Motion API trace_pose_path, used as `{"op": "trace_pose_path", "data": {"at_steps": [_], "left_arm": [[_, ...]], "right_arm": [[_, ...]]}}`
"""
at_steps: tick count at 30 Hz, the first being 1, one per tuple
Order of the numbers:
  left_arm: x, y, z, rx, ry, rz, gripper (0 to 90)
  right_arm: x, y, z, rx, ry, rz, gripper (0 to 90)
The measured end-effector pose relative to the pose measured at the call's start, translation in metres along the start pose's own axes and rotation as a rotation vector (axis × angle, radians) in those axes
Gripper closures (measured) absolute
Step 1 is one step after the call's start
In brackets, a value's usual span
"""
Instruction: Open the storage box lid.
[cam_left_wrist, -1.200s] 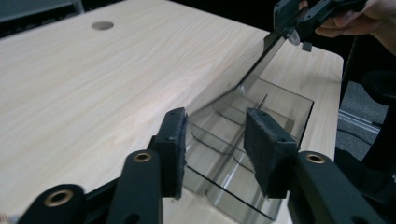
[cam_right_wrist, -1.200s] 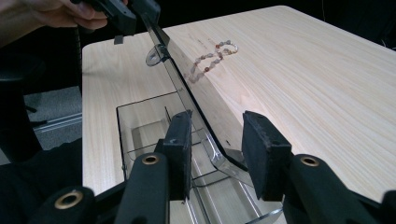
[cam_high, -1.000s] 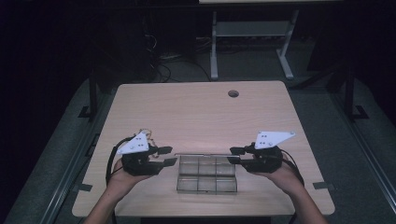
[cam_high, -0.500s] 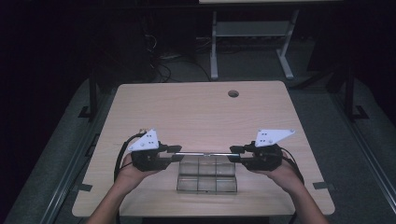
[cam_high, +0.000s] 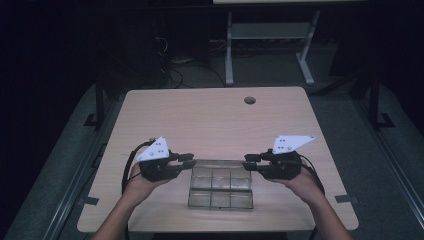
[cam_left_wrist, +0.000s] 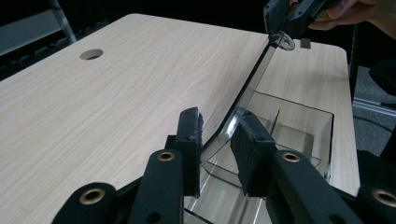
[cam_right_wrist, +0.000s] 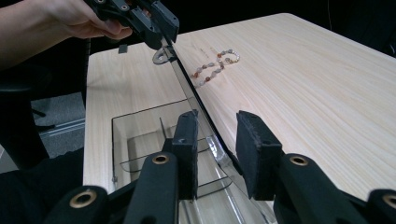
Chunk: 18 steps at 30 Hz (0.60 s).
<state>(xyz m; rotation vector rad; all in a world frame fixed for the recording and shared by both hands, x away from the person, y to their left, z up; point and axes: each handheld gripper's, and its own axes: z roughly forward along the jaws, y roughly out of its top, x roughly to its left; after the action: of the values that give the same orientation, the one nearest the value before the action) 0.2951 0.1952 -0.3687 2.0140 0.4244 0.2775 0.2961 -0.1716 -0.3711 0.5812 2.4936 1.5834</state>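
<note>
Since a moment earlier, both grippers had lifted the clear plastic lid off the clear compartment box. The left gripper pinched one end between its jaws. The right gripper looked parted around the other end, so probably opening it up.

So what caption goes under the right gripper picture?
Black right gripper open around a clear plastic lid; bead bracelet on the wooden table.

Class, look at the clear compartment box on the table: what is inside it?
The clear box shows only bare dividers; the visible compartments look empty. Its raised lid and the gripper jaws cover the nearest compartments.
</note>
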Motion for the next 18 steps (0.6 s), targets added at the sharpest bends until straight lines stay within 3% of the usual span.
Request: {"op": "trace_pose_path", "data": {"at_steps": [10,18], "left_arm": [[0.005,0.003,-0.001,-0.004,0.008,-0.016,76.4],[0.011,0.005,0.000,-0.009,0.010,-0.032,79.7]], "right_arm": [[-0.007,0.006,0.001,-0.010,-0.010,-0.006,72.1],[-0.017,0.008,0.003,-0.030,-0.021,0.015,74.5]]}}
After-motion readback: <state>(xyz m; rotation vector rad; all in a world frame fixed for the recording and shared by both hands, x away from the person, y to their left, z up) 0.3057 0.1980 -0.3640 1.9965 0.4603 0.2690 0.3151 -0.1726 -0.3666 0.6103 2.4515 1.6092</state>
